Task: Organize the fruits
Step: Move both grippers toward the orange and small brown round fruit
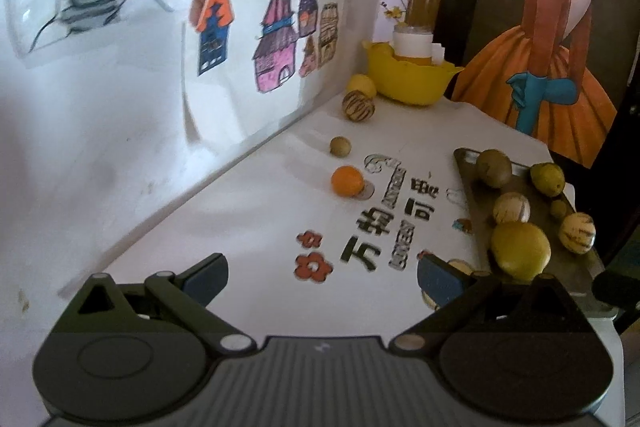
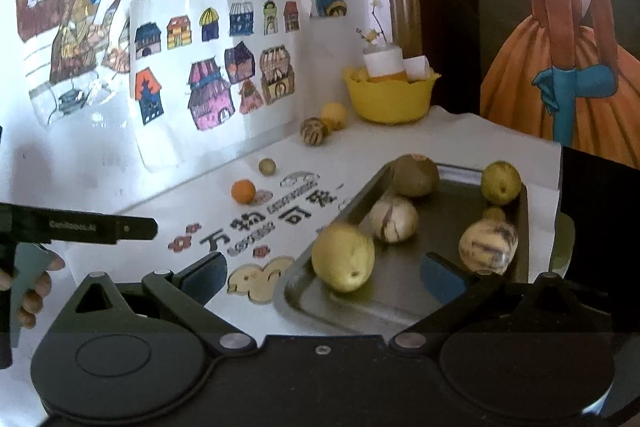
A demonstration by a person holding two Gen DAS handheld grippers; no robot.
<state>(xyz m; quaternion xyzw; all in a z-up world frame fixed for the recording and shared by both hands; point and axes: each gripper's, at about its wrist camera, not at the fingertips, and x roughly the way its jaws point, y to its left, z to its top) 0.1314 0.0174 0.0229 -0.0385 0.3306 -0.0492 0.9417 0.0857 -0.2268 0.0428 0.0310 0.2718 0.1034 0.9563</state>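
A metal tray [image 2: 400,303] [image 1: 472,195] lies on the white table's right side and holds several yellow, green and striped fruits. A large yellow fruit [image 2: 343,257] [image 1: 520,251] sits at its near edge. An orange [image 1: 347,181] [image 2: 243,191], a small green fruit [image 1: 340,146] [image 2: 267,166], a striped fruit [image 1: 358,105] [image 2: 314,131] and a yellow fruit [image 1: 361,85] [image 2: 334,115] lie loose on the table near the wall. My left gripper [image 1: 322,277] is open and empty above the table. My right gripper [image 2: 324,277] is open and empty, over the tray's near end.
A yellow bowl [image 1: 408,79] [image 2: 390,99] with white cups stands in the back corner. A wall with children's drawings [image 2: 208,75] runs along the left. A painted panel [image 2: 560,67] stands at the right. The left gripper's body [image 2: 80,227] shows at the right view's left edge.
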